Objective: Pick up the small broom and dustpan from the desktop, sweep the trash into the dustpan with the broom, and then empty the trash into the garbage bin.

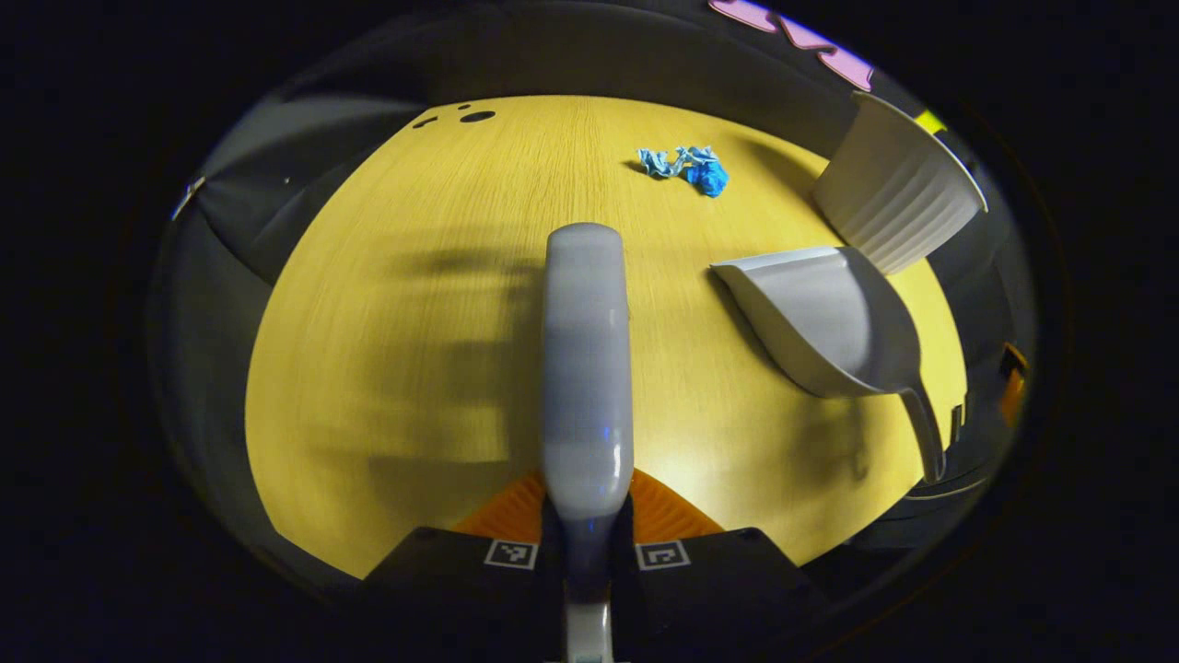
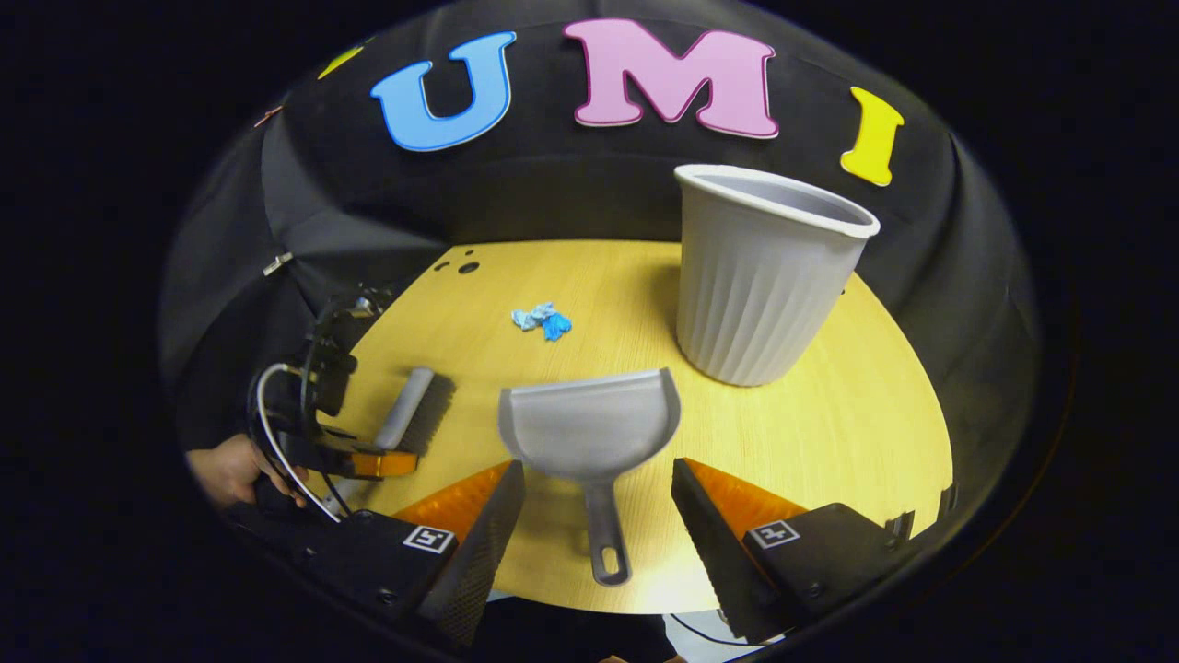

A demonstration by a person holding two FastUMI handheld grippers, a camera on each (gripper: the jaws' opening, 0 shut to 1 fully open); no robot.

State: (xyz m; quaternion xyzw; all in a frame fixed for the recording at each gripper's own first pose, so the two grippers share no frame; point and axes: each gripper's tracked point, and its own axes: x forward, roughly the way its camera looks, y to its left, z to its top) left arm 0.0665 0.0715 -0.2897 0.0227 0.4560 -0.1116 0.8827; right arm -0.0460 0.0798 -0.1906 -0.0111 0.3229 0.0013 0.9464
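Your left gripper is closed on the broom — both fingers press against the handle near its lower end. In the left gripper view the broom's long axis runs straight away from you along the fingers, its rounded far end aimed toward the middle of the table. In the right gripper view, the same broom lies low over the wood to the left of the dustpan, its handle slanting up and to the right, bristles on the side facing the dustpan, and your hand sits behind the left gripper.

Your right gripper stands wide open, one finger on each side of the dustpan's handle and neither touching it. The dustpan lies flat on the table with its handle pointing back at you and its wide mouth facing away, toward the trash. The long axis runs from the hanging hole in the handle straight out between your fingers.

The trash — a small crumpled blue wad — rests beyond the dustpan's mouth, a little to its left and well apart from it. The bin stands upright beyond the dustpan and to its right, near its front corner. In the left gripper view the dustpan lies to the broom's right, with the bin just past it and the trash farther out.
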